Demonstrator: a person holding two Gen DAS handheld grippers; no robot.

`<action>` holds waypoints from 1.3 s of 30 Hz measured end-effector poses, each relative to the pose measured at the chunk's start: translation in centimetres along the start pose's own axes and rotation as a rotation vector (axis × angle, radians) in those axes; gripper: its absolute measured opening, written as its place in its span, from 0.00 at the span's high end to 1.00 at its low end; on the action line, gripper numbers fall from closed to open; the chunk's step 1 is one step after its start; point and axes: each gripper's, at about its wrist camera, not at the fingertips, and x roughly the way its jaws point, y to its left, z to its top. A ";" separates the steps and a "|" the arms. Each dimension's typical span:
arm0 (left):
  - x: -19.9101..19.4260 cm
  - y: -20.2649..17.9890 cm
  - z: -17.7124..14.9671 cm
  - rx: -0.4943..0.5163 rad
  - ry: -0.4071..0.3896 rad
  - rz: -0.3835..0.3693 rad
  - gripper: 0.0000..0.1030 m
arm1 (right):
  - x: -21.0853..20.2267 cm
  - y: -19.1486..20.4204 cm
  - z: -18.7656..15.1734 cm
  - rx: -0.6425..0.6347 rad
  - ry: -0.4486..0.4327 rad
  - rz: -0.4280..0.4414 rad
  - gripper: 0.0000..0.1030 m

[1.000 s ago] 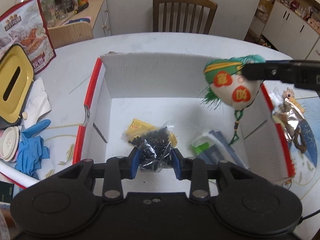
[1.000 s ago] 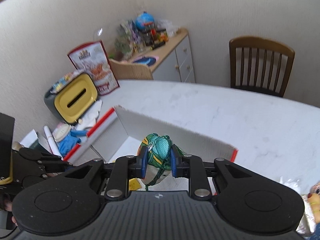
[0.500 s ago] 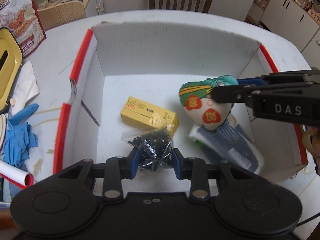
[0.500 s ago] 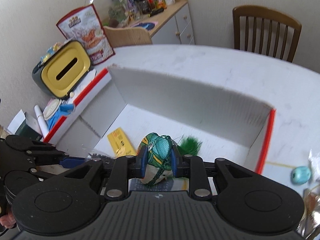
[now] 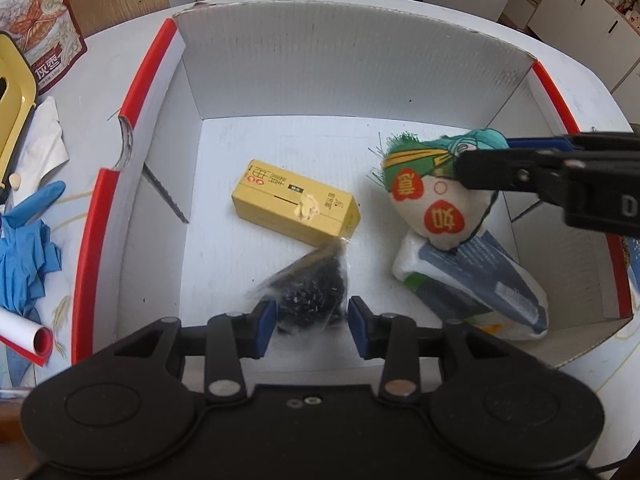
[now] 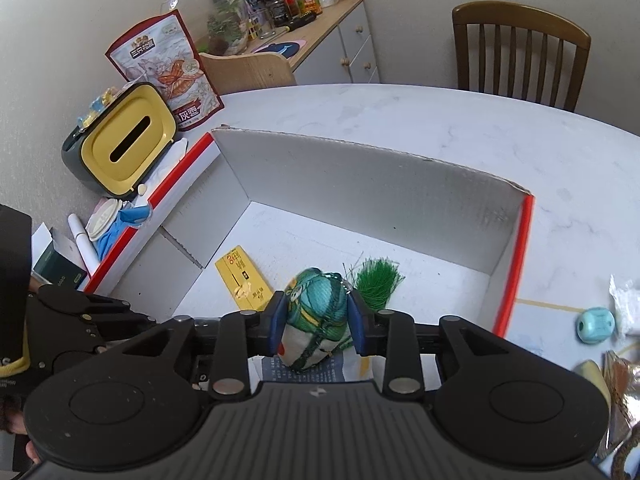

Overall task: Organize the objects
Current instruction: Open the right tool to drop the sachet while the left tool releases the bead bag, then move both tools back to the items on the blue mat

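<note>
Fingers (image 5: pixel 265 322) of my left gripper (image 5: pixel 311 322) stand either side of the clear plastic bag of small black pieces (image 5: pixel 310 294), low centre of the left wrist frame. I cannot tell whether the blue pads grip the bag or only bracket it; the bag appears to rest on the floor of the white corrugated box with red edges (image 5: pixel 348 64).

My right gripper (image 6: pixel 317 326) is closed on the green-and-white stuffed fabric charm with red patches (image 5: pixel 430 200). From the left wrist view the charm sits at the right of the frame, its lower tip touching the white-and-dark-blue soft packet (image 5: pixel 476 288) that lies in the box. Its green tassel (image 6: pixel 378 280) shows just above the fingers in the right wrist view.

Status, as I judge it:
- Done: the yellow rectangular carton (image 5: pixel 296 206) and the soft packet lie inside the box.
- In hand: the bag and the charm are both within the box walls; release of each remains.
- Left: a small teal round object (image 6: pixel 595 325) and a crinkled foil-wrapped item (image 6: pixel 622 384) remain on the white surface (image 6: pixel 440 120), at the right edge of the right wrist frame.

I cannot tell whether the blue gloves (image 5: pixel 24 248) and yellow-lidded bin (image 6: pixel 122 144) at the left belong to the task.
</note>
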 end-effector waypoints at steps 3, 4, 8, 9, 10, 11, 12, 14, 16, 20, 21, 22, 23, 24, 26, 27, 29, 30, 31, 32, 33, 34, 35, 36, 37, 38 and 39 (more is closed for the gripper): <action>-0.5 0.0 -0.1 0.000 -0.017 0.012 0.50 | -0.9 0.0 -0.3 0.000 -0.015 -0.006 0.50; -0.8 0.1 0.1 -0.001 -0.024 0.014 0.48 | -1.3 0.0 -0.4 -0.001 -0.024 -0.006 0.49; -1.9 -0.5 -0.1 0.005 -0.050 0.016 0.46 | -2.8 0.1 -0.5 0.004 -0.045 0.002 0.49; -2.2 -0.6 -0.1 0.006 -0.057 0.018 0.44 | -3.2 0.2 -0.5 0.002 -0.051 0.004 0.49; -2.6 -0.8 -0.1 0.009 -0.066 0.019 0.41 | -3.6 0.2 -0.5 0.000 -0.057 0.007 0.49; -3.0 -1.1 -0.2 0.012 -0.076 0.021 0.39 | -4.0 0.2 -0.6 -0.002 -0.063 0.010 0.49; -3.4 -1.3 -0.3 0.016 -0.088 0.025 0.38 | -4.4 0.3 -0.6 -0.002 -0.069 0.011 0.49; -4.1 -1.5 -0.5 0.024 -0.107 0.027 0.38 | -5.2 0.3 -0.7 -0.003 -0.081 0.019 0.49; -4.7 -2.1 -0.6 0.026 -0.123 0.026 0.38 | -6.0 0.3 -1.0 -0.004 -0.092 0.020 0.49; -5.7 -3.3 -0.7 0.031 -0.160 0.034 0.35 | -7.9 0.0 -1.5 0.001 -0.112 0.027 0.48; -6.0 -3.5 -0.7 0.030 -0.170 0.033 0.33 | -8.4 -0.1 -1.7 0.001 -0.119 0.029 0.47; -6.5 -3.7 -0.8 0.029 -0.179 0.032 0.31 | -8.9 -0.3 -1.9 0.000 -0.125 0.030 0.45; -7.0 -4.0 -0.9 0.028 -0.190 0.032 0.31 | -9.4 -0.5 -2.1 0.000 -0.130 0.032 0.45; -7.4 -4.3 -1.0 0.028 -0.201 0.030 0.30 | -10.0 -0.6 -2.3 -0.001 -0.137 0.036 0.45; -8.3 -5.1 -1.1 0.031 -0.223 0.030 0.28 | -11.2 -1.0 -2.7 0.000 -0.148 0.043 0.44; -8.6 -5.5 -1.2 0.033 -0.233 0.029 0.27 | -11.8 -1.2 -2.9 0.002 -0.156 0.047 0.43; -9.2 -6.3 -1.4 0.035 -0.250 0.024 0.26 | -13.0 -1.7 -3.4 0.003 -0.168 0.049 0.40; -9.5 -6.7 -1.5 0.036 -0.258 0.021 0.24 | -13.5 -2.0 -3.6 0.002 -0.174 0.051 0.39; -9.7 -7.1 -1.7 0.035 -0.268 0.022 0.24 | -14.0 -2.3 -3.9 0.003 -0.179 0.052 0.38; -10.0 -7.5 -1.8 0.032 -0.281 0.026 0.24 | -14.5 -2.6 -4.1 0.005 -0.183 0.052 0.38; -10.2 -7.9 -2.0 0.030 -0.292 0.030 0.24 | -14.9 -2.9 -4.4 0.006 -0.188 0.053 0.37; -10.5 -8.4 -2.1 0.028 -0.301 0.030 0.23 | -15.3 -3.2 -4.7 0.008 -0.191 0.051 0.35; -10.7 -8.8 -2.2 0.027 -0.310 0.028 0.22 | -15.8 -3.6 -5.0 0.010 -0.195 0.049 0.35; -10.9 -9.2 -2.3 0.027 -0.319 0.025 0.21 | -16.2 -3.9 -5.3 0.012 -0.200 0.050 0.34; -11.1 -9.6 -2.5 0.026 -0.327 0.024 0.20 | -16.7 -4.3 -5.7 0.013 -0.203 0.050 0.34; -11.3 -10.0 -2.6 0.026 -0.333 0.021 0.19 | -17.1 -4.7 -6.0 0.013 -0.206 0.049 0.34; -11.4 -10.4 -2.7 0.025 -0.337 0.014 0.19 | -17.7 -5.2 -6.4 0.011 -0.211 0.049 0.32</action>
